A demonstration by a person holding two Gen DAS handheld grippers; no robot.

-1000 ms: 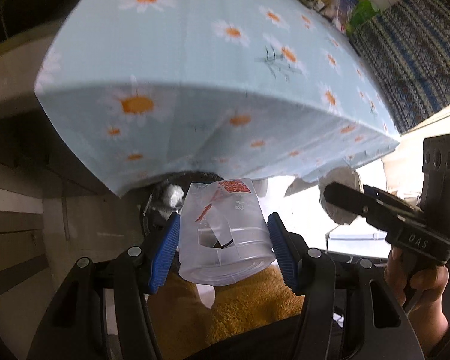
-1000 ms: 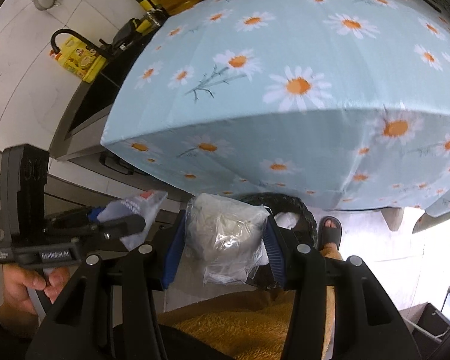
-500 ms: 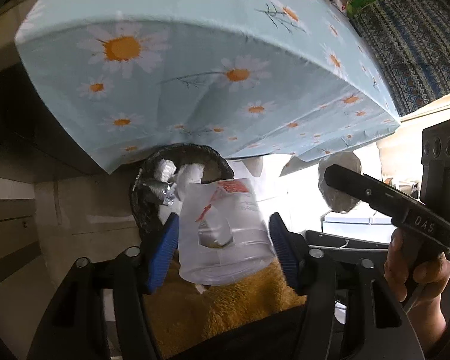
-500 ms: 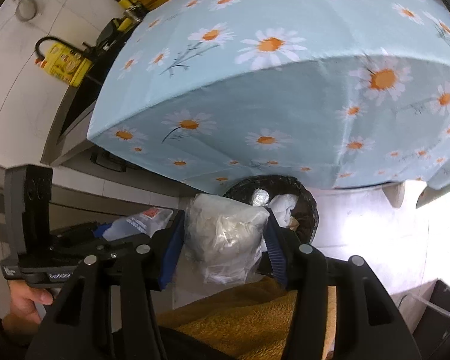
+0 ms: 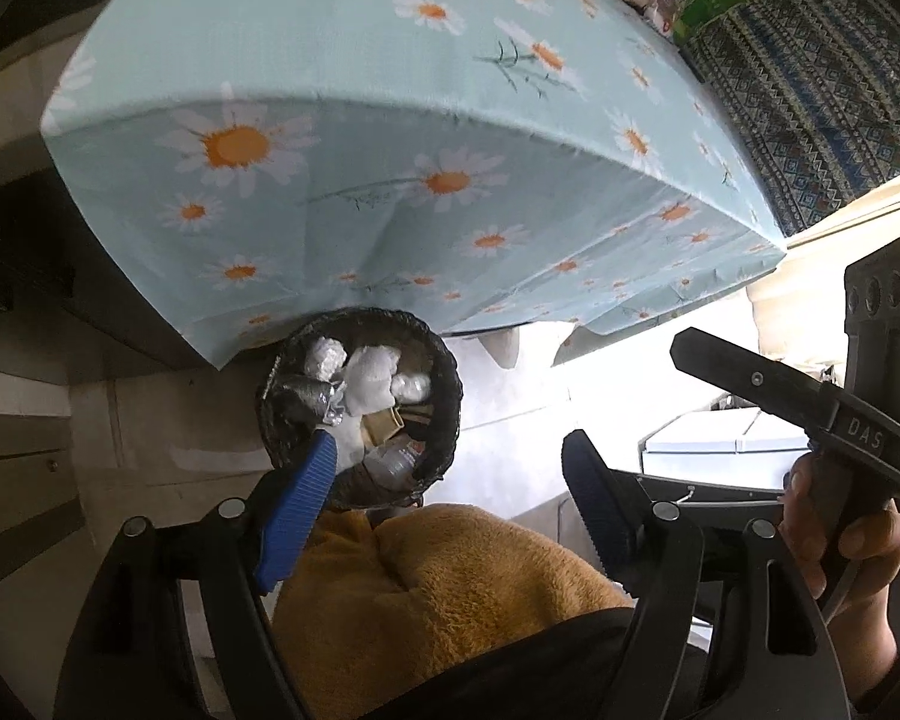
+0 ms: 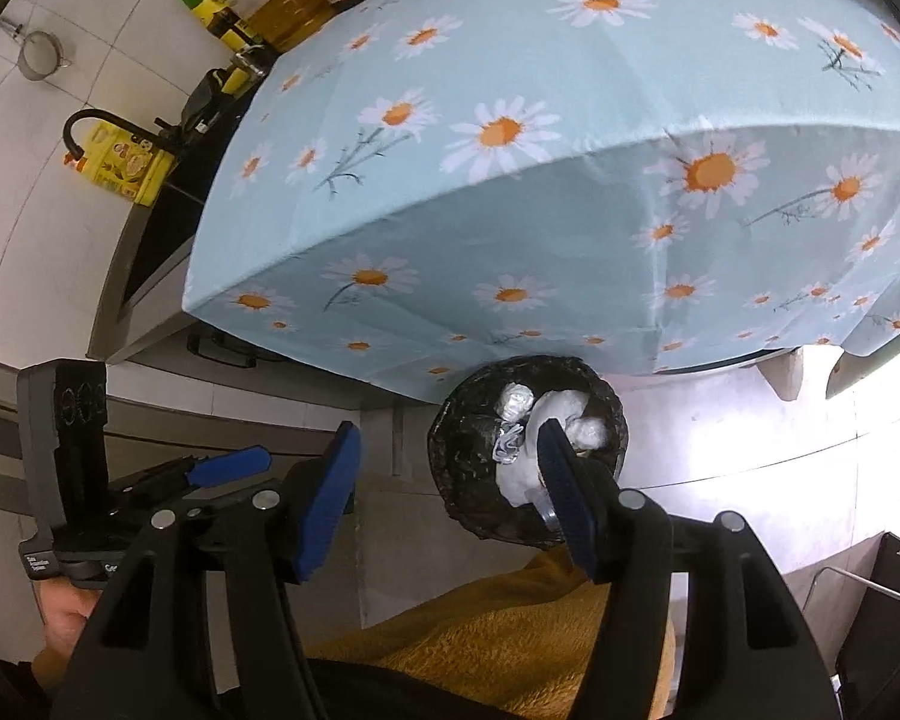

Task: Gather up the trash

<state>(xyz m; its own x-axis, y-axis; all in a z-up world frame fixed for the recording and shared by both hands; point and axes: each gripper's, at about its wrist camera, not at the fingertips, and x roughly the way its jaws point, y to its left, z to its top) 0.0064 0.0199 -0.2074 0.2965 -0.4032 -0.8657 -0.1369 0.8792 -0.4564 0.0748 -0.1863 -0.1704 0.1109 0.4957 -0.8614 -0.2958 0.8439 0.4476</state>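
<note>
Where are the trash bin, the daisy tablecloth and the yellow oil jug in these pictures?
trash bin point(image 5: 450, 372): left wrist view, on its dark right rim.
daisy tablecloth point(image 6: 570, 228): right wrist view, on the hanging front side.
yellow oil jug point(image 6: 123, 165): right wrist view, on its label.

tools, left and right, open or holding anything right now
left tool: open, holding nothing, jaws just been opening, over the bin
right tool: open, holding nothing, jaws just been opening

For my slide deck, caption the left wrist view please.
Left tool, open and empty, above a black trash bin of crumpled wrappers beside the daisy tablecloth.
</note>
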